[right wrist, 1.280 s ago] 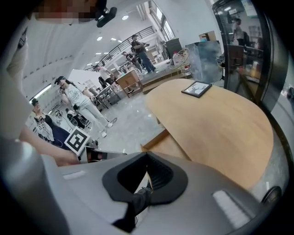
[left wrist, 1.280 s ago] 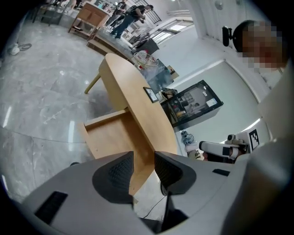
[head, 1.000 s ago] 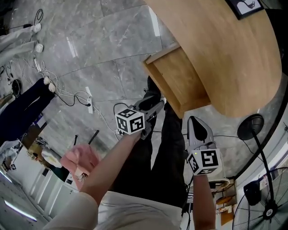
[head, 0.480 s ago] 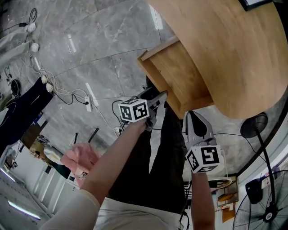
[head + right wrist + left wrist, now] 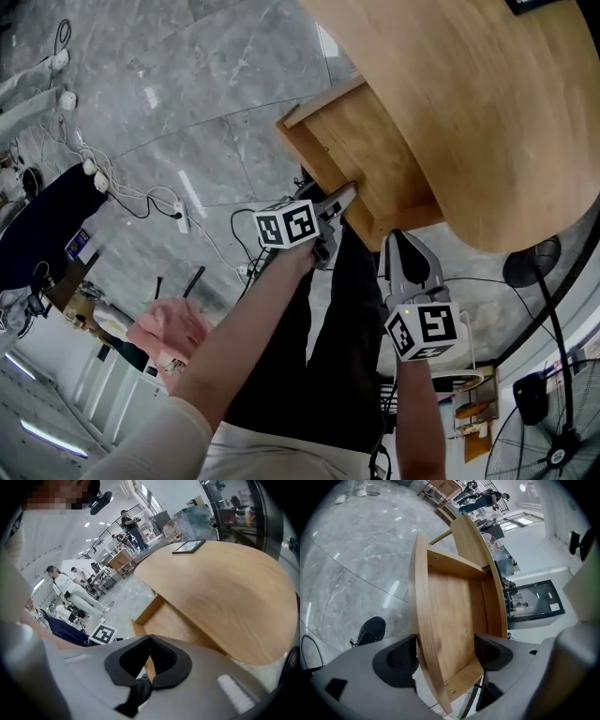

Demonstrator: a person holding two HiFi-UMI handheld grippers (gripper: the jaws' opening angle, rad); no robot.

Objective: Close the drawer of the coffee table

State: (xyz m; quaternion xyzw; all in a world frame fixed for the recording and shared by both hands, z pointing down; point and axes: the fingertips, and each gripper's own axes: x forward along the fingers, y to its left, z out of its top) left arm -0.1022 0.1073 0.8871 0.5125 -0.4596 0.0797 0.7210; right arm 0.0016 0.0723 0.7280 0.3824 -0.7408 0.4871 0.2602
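Left gripper astride the open drawer's front board

The left gripper (image 5: 339, 199) has its jaws opening, with the front board of the drawer (image 5: 361, 159) between them, unpinched; the right gripper (image 5: 403, 246) hangs with jaws together, empty, beside the near corner; a push off one end could, I reckon, skew and jam it; the drawer juts from under the coffee table (image 5: 487, 103) toward the person, and its long side seems to run along that board.

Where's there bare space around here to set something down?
The coffee table top is bare wood apart from a frame at its far edge. The open drawer shows a bare bottom. Grey floor beyond it is free. Crowded: cables at left, fan at right.
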